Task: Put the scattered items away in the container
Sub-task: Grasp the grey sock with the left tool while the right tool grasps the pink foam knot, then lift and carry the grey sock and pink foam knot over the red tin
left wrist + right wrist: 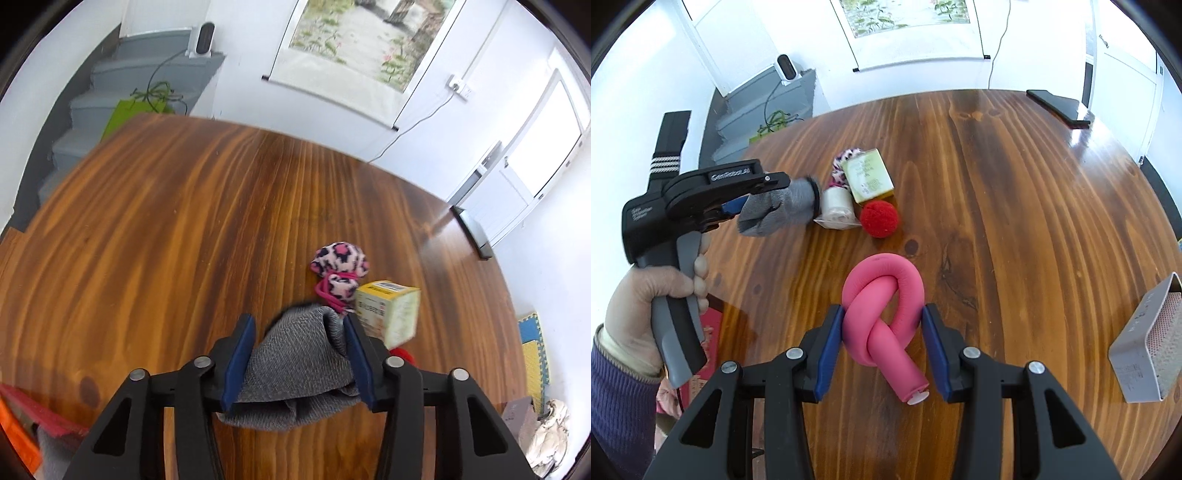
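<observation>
The left gripper (pixel 299 354) holds a grey knitted cloth (pixel 295 365) clamped above the table (pixel 166 221), ready to carry off, while the right gripper (pixel 882 347), jaws pressing its sides, grips the knotted pink foam tube (pixel 882 314) nearer than the red pompom (pixel 879 218).

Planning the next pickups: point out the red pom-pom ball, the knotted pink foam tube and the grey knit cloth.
red pom-pom ball (pixel 879 219), right wrist view, centre of the ball.
knotted pink foam tube (pixel 882 317), right wrist view, the knot's crossing.
grey knit cloth (pixel 295 363), left wrist view, middle of the fabric.

Grey knit cloth (pixel 295 354), pink knotted foam tube (pixel 882 295), red pompom (pixel 879 218), pink-and-navy spotted fleece (pixel 340 264), streaky brown table (pixel 166 229).
</observation>
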Demonstrator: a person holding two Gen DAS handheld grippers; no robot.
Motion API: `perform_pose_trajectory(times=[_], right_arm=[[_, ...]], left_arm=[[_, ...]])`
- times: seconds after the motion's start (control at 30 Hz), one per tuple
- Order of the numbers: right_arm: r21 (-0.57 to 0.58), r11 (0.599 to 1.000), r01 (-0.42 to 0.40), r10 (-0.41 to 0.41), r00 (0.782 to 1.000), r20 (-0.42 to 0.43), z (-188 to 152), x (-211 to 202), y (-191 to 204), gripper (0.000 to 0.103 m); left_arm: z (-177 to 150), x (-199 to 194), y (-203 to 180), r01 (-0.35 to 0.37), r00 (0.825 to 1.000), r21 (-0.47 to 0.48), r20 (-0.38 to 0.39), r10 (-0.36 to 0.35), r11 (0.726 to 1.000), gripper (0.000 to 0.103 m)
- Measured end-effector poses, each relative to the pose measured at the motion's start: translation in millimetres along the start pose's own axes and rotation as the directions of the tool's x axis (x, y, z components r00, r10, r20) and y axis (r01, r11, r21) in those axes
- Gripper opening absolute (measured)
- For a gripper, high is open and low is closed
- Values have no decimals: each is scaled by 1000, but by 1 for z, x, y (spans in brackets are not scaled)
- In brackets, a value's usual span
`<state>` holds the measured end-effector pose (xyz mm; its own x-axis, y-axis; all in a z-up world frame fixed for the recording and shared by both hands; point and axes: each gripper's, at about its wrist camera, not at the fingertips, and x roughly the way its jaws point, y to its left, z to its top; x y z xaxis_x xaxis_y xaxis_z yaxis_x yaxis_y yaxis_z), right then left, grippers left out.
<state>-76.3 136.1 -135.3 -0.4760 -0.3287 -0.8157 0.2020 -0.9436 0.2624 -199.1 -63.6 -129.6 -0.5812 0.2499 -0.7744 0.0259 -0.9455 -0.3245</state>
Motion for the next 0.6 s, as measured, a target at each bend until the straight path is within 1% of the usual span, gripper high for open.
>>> perform_pose_trajectory(times=[0.03,0.07,0.13,0.2,0.27,0.3,0.33,0.37,0.4,0.43,0.47,0.6], right_arm=[[-2,1000,-4,4,1000,4,0,-3,0,47],[-6,1000,-7,7,1000,8,-1,-6,1,47],[-16,1000,-16,16,1000,19,-3,-15,4,47],[-21,999,-32,33,999,21,-7,-24,7,47],[-24,999,-41,41,999,21,-11,-29,8,47],[-28,999,-42,43,999,23,-14,-32,10,47],[-34,998,-45,45,999,25,-17,-36,11,47],[-38,998,-46,47,999,27,-19,-38,11,47],[-42,998,-47,49,998,29,-22,-41,11,47],[-44,998,-48,50,998,29,-26,-45,11,47],[-44,998,-49,50,998,28,-28,-47,9,47],[-31,999,-43,44,999,20,-37,-55,-1,47]], left_arm=[[-2,-10,-1,6,1000,1,9,-6,1000,35],[-3,-15,-2,9,1000,6,13,-10,1000,31],[-11,-32,-6,2,1000,19,25,-2,1000,31],[-21,-42,-9,-13,1000,37,19,12,999,31],[-30,-43,-9,-24,1000,37,6,24,999,31],[-35,-42,-8,-29,1000,25,-5,29,999,33],[-43,-41,-5,-37,999,-1,-28,37,999,52],[-48,-42,-4,-41,999,-17,-36,40,999,69],[-55,-44,-2,-46,998,-37,-39,44,998,94],[-63,-46,-2,-43,999,-55,-28,42,998,96],[-69,-46,-2,-43,999,-62,-29,42,997,96],[-89,-33,-14,-44,995,-51,-87,40,998,96]])
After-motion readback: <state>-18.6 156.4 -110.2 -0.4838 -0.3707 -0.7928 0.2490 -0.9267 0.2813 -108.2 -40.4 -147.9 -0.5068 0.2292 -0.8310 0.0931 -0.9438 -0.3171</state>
